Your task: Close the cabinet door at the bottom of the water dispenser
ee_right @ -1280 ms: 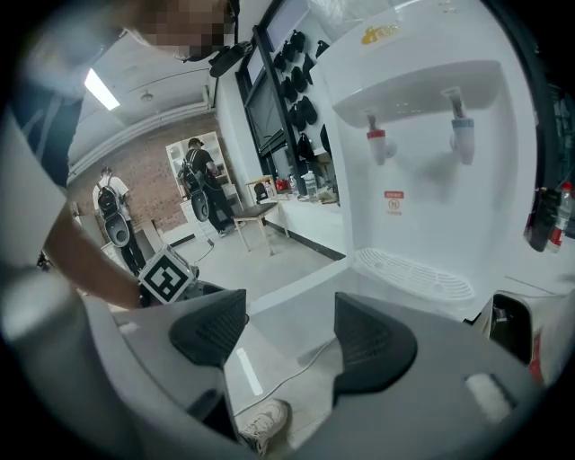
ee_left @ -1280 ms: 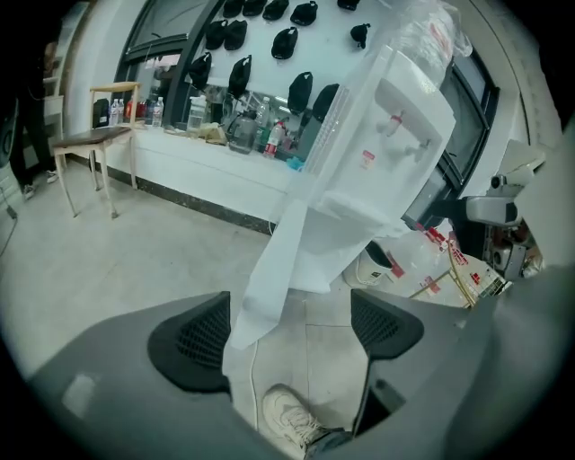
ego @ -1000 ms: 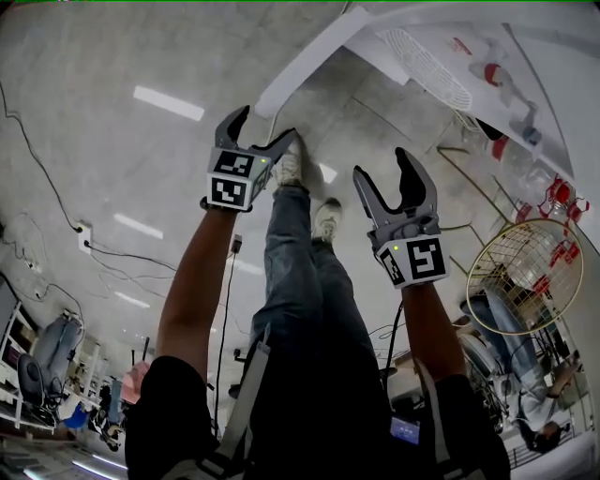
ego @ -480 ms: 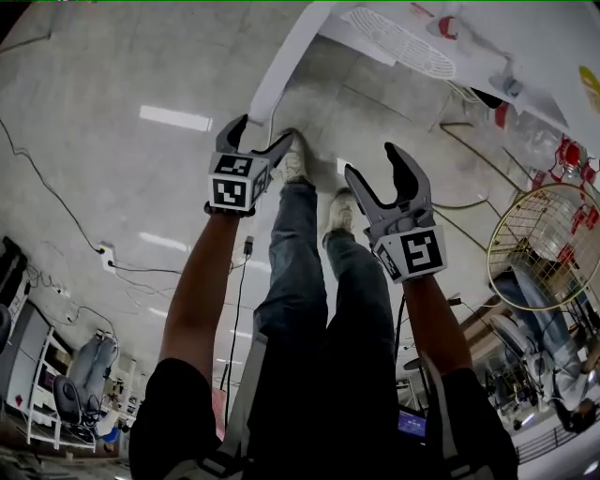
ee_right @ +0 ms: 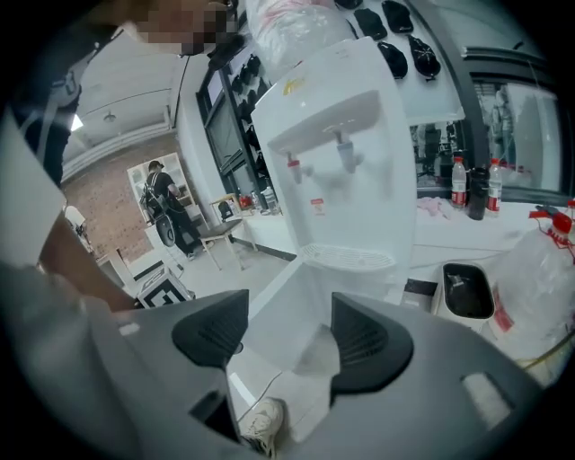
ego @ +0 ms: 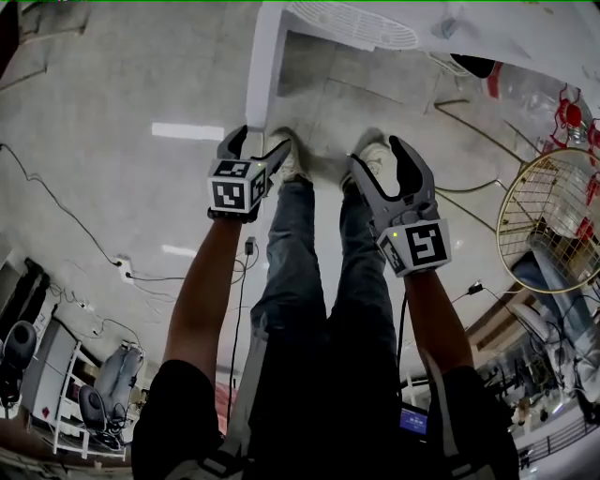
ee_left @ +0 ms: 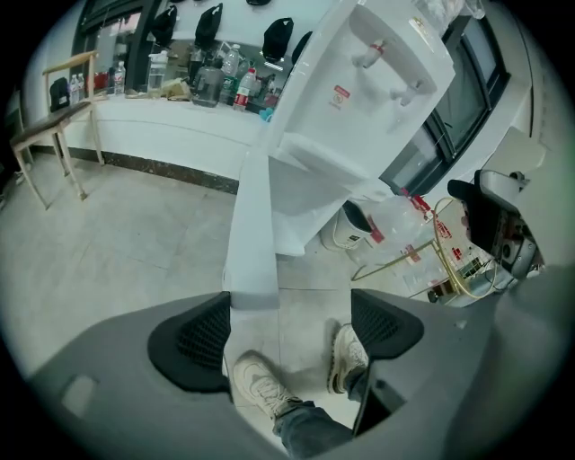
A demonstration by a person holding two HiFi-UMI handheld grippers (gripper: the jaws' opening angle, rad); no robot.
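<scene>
The water dispenser (ego: 356, 23) stands at the far side, its white cabinet door (ego: 263, 75) swung open toward the near left. The left hand-held gripper (ego: 261, 139) hangs just beside the door's near edge, its 2 jaws apart and empty. The right hand-held gripper (ego: 377, 152), right of the door, has just closed slightly; its jaws are apart, gripping nothing.

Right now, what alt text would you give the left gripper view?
A white water dispenser stands with its cabinet door swung open toward the camera, seen between the open jaws of the left gripper. The person's shoes show below.
</scene>
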